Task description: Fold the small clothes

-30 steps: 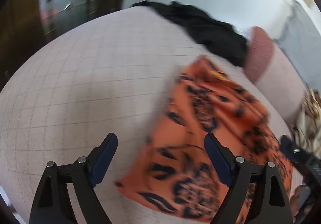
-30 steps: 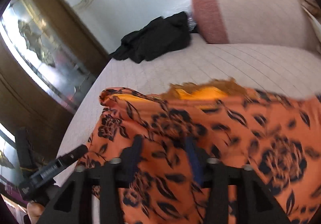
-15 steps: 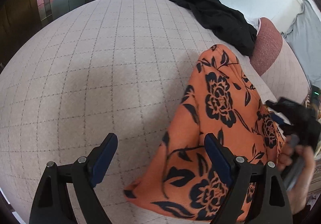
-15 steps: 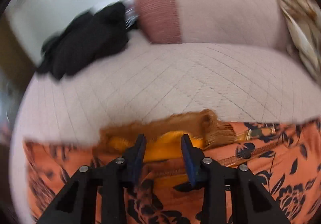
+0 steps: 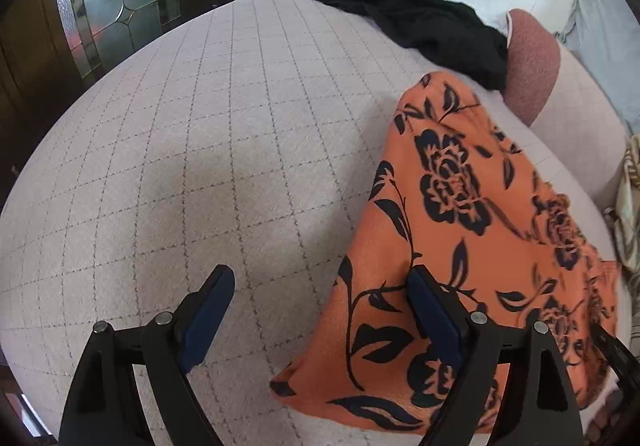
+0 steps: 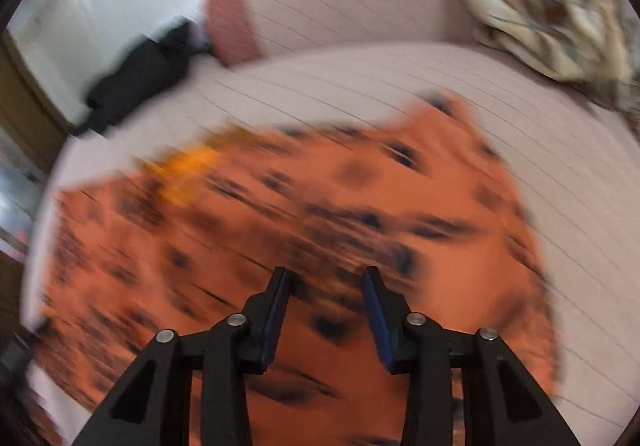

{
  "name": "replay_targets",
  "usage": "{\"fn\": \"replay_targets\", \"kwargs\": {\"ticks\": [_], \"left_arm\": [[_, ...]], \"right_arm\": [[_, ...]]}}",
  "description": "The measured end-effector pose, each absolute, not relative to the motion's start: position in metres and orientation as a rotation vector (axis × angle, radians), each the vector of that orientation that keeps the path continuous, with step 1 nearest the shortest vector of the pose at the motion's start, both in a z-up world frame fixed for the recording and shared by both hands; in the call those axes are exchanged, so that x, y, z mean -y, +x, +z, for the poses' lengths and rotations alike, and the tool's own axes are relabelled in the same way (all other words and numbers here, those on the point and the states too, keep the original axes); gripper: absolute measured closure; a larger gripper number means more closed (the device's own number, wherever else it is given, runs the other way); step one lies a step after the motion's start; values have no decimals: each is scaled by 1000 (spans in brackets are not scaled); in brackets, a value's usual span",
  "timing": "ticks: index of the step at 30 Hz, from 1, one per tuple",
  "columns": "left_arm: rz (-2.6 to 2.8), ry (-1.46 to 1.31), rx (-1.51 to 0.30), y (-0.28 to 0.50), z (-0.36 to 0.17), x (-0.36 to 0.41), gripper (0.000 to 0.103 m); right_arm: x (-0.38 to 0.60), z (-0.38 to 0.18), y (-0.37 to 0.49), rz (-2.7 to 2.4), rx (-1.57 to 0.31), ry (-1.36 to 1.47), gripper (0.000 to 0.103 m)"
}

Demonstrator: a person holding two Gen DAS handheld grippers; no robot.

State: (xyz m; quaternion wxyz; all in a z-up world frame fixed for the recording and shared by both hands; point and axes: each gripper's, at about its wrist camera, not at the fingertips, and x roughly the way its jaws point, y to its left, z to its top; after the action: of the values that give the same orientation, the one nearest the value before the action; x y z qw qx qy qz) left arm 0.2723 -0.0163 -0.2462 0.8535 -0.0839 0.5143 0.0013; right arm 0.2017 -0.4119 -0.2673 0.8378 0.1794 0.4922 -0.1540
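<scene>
Your right gripper (image 6: 325,310) is half-spread, pinching nothing (blurred); your left gripper (image 5: 320,314) is wide. Flatten the garment (image 5: 472,230) before creasing.

— Inspector: You are working in a home bedroom. Evidence: a pale pink quilted bed cover with a stitched grid (image 5: 224,150) and a long pink bolster with a darker ribbed end (image 5: 532,58).

— Operator: Anything else?

— Inspector: A dark wooden door with leaded patterned glass (image 5: 116,2), plus loose black clothing (image 5: 424,18) on your bed.
</scene>
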Motion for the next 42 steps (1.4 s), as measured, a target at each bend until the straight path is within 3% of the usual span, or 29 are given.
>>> {"fn": "replay_targets", "kwargs": {"ticks": [2,9,10,13,17,18,20,24,27,30,35,39,42], "left_arm": [[16,-192,-1082,272,-249,16,15],[48,-170,-1054,263,-251,21,15],[50,-170,-1053,263,-252,22,14],[63,-171,-1052,264,-253,25,13],[56,-163,-1058,271,-252,30,13],[56,-167,-1059,273,-252,31,13],[55,-176,-1064,278,-252,31,13],[54,-180,-1067,280,-252,29,13],[49,-166,-1062,280,-252,26,13],[50,-166,-1061,278,-252,26,13],[59,-163,-1058,276,-250,23,14],[86,-111,-998,269,-235,24,14],[80,-93,-934,262,-221,29,14]], "right_arm": [[436,-266,172,-308,-1005,435,71],[508,-229,147,-394,-903,536,68],[515,-226,156,-396,-903,540,66],[527,-230,192,-388,-906,521,32],[537,-241,236,-380,-909,500,32],[535,-247,246,-379,-938,484,35],[523,-264,267,-399,-1039,395,95],[510,-251,263,-467,-982,284,96],[529,-233,246,-559,-852,341,96],[551,-252,238,-584,-866,442,96],[571,-280,217,-556,-871,745,92],[578,-252,169,-569,-692,839,84],[561,-227,133,-540,-634,778,54]]}}
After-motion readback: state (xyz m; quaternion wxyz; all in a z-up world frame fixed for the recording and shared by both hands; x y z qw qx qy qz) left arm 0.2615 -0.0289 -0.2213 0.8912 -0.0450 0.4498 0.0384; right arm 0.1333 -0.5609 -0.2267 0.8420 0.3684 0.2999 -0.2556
